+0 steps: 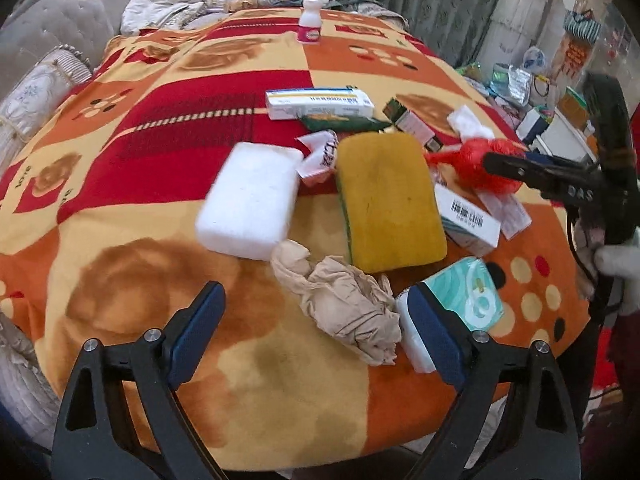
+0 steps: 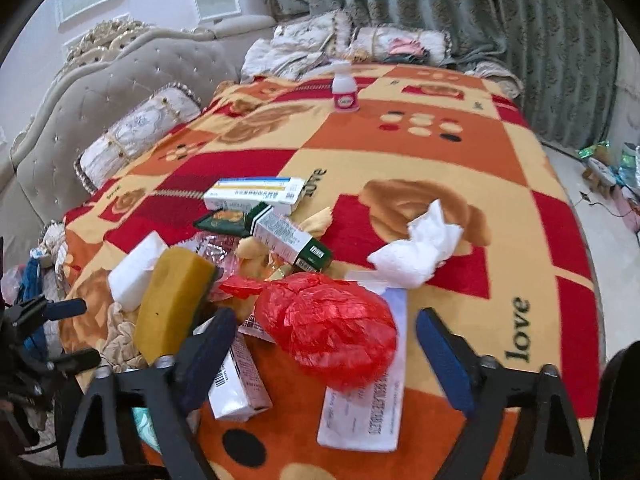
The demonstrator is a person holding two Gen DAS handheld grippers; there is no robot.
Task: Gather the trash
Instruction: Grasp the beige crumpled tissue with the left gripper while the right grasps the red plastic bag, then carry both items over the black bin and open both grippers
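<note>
Trash lies scattered on a bed's patterned blanket [image 1: 160,128]. In the left wrist view my left gripper [image 1: 320,334] is open just above the blanket. A crumpled beige wad [image 1: 348,312] sits between its fingers and toward the right one, with no pad pressing on it. In the right wrist view my right gripper [image 2: 326,354] is open around a crumpled red plastic bag [image 2: 328,328]; gaps show on both sides. The bag rests on a white printed sheet [image 2: 360,416]. The right gripper [image 1: 516,166] also shows in the left wrist view, reaching over the red bag [image 1: 472,160].
Nearby lie a yellow sponge [image 1: 392,204], a white foam block [image 1: 250,200], several small cartons [image 1: 320,102], a white tissue [image 2: 420,250], a teal tissue pack [image 1: 468,292] and a small white bottle [image 1: 309,24] at the far end. Pillows [image 2: 136,132] and a tufted headboard [image 2: 80,100] border the bed's left.
</note>
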